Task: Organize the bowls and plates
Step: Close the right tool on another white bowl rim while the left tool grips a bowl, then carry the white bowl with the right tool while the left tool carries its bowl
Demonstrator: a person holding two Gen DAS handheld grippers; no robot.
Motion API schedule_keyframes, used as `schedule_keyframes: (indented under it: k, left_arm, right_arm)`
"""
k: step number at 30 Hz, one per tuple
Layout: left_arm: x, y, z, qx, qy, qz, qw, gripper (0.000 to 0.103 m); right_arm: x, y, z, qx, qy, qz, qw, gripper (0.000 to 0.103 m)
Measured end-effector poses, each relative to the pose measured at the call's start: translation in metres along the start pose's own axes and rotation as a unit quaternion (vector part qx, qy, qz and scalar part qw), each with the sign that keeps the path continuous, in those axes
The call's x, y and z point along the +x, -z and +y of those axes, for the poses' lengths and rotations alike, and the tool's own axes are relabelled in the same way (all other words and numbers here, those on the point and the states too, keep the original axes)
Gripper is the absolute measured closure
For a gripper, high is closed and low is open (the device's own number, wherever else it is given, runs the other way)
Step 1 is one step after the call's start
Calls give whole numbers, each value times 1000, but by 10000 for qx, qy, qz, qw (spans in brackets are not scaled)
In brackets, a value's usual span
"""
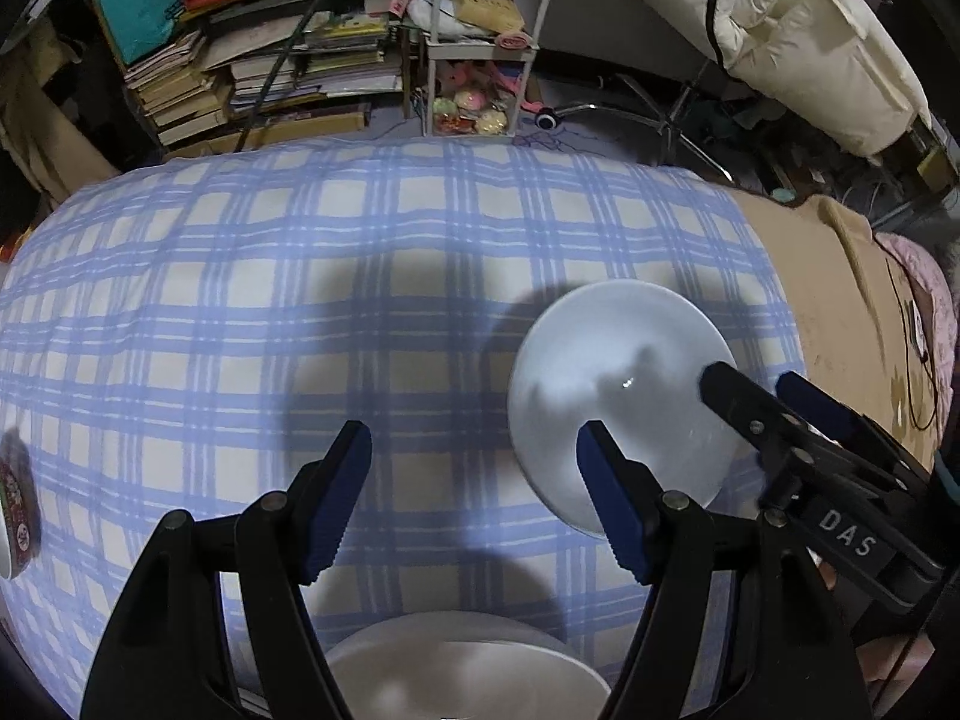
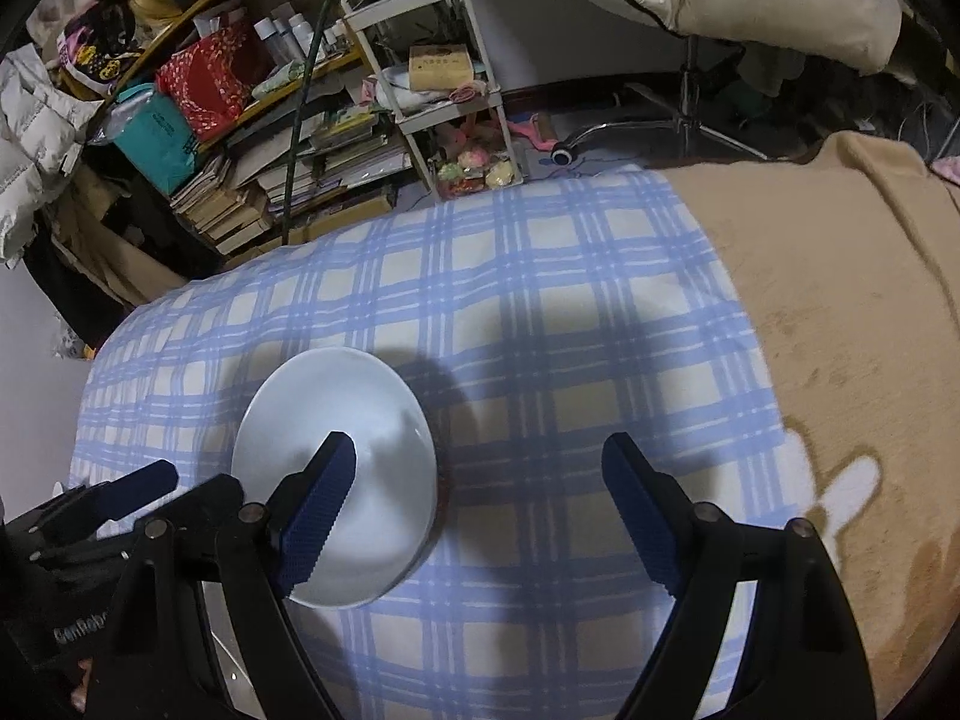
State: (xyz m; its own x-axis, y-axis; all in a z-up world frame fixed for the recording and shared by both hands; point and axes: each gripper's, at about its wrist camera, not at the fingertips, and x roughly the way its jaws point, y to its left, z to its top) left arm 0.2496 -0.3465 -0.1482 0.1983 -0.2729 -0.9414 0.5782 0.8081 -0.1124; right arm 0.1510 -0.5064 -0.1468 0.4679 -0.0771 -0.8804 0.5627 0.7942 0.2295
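Observation:
A plain white plate [image 1: 606, 372] lies on the blue checked cloth [image 1: 360, 276], right of centre in the left wrist view. My left gripper [image 1: 474, 444] hovers open over the cloth, its right finger overlapping the plate's near-left rim. A second white dish [image 1: 468, 666] sits just below its fingers. My right gripper [image 1: 750, 375] reaches in from the right, one finger over the plate's right rim. In the right wrist view the right gripper [image 2: 480, 444] stands wide open, its left finger over the plate [image 2: 360, 396], its right finger over bare cloth. Nothing is held.
A patterned bowl [image 1: 15, 504] sits at the cloth's left edge. A tan blanket [image 2: 840, 330] covers the right side. Beyond the far edge are stacked books [image 1: 270, 72], a white trolley [image 1: 480, 48] and a chair base [image 1: 648, 114].

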Motion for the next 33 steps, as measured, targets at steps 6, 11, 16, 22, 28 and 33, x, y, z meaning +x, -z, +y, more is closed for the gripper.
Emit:
schedule_keyframes:
  k: [6,11,16,22,28,33]
  left_arm:
    - [10,-1,0,-30,-104,110,9999,33]
    - [19,-1,2,-64,-40,263,9996,61]
    - [25,-2,-4,-75,367,460,9982,93]
    - [1,3,-19,175,141,287,9993,93]
    - [-31,7,-9,141,161,84,9997,93]
    - [-61,19,2,89,21,-42,9999,92]
  right_arm:
    - [10,1,-4,197,-78,173,9996,19]
    - [17,4,-4,290,-266,353,9986,60]
    - [25,6,-4,423,-720,644,9944,91]
    - [19,15,1,531,-581,681,9946,91]
    - [-11,23,19,373,-649,382,9965,91]
    - [-36,35,36,236,-776,295,9963,91]
